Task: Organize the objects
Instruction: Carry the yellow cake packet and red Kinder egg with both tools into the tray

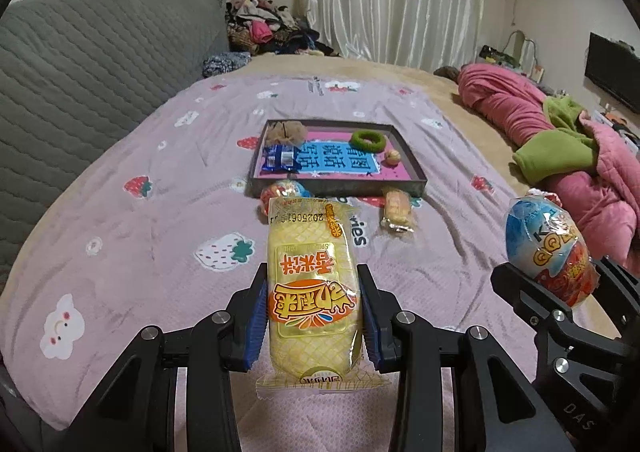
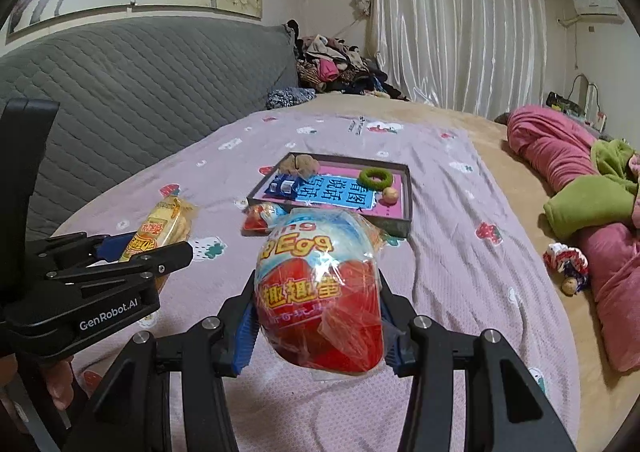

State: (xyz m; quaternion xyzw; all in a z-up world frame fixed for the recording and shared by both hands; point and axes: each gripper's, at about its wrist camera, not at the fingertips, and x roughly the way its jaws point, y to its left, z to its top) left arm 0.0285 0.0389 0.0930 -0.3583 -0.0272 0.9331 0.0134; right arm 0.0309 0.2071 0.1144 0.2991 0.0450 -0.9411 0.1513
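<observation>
My left gripper (image 1: 314,304) is shut on a yellow snack packet (image 1: 312,284), held above the bed; it also shows in the right wrist view (image 2: 160,232). My right gripper (image 2: 316,308) is shut on a red, white and blue wrapped toy egg (image 2: 320,284), also seen in the left wrist view (image 1: 548,252). Ahead lies a shallow box tray (image 1: 412,168) holding a green ring (image 1: 367,140), a blue packet (image 1: 280,160), a brown scrunchie (image 1: 284,132) and a small ball (image 1: 392,157). A second toy egg (image 1: 280,192) and a small yellow snack (image 1: 396,210) lie in front of the tray.
The purple strawberry-print blanket (image 1: 140,252) covers the bed. A grey quilted headboard (image 1: 80,64) stands at the left. Pink and green bedding (image 1: 560,140) is piled at the right. A small doll (image 2: 568,264) lies near it. Clothes (image 1: 264,28) are heaped at the back.
</observation>
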